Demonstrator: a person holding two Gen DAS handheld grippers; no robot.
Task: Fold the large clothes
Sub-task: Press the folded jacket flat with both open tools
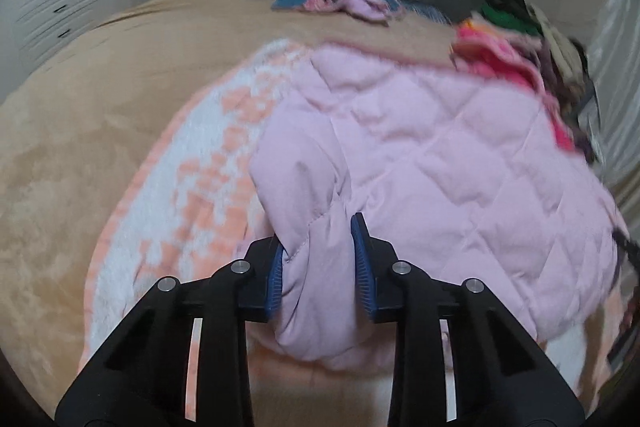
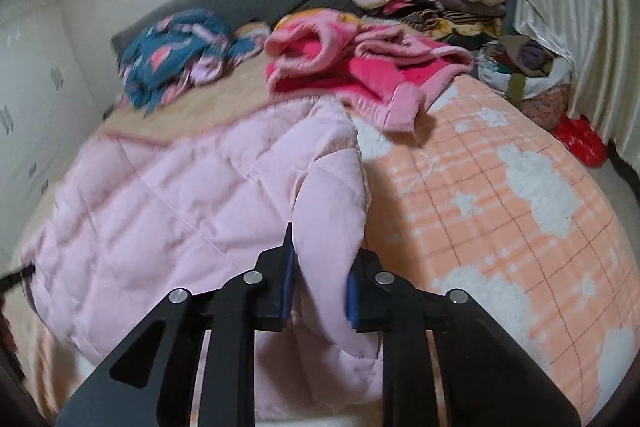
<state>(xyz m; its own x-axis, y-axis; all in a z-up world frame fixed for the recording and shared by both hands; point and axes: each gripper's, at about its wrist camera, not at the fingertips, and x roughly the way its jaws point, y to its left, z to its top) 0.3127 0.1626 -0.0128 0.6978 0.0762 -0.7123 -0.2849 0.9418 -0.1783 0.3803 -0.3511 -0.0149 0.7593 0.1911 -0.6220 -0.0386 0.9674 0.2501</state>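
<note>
Pink quilted jacket [image 1: 440,147] lies across the bed's [image 1: 80,107] near edge; left gripper [image 1: 320,267] and right gripper [image 2: 320,283] each pinch a soft, puffy, light sleeve fold.

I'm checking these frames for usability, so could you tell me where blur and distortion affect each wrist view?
Left wrist view: the pink quilted jacket and the clothes at the right edge smear with motion blur, while the left gripper stays sharp. Right wrist view: milder blur on the jacket; the right gripper is crisp. Both bow the bed and darken at the corners.
</note>
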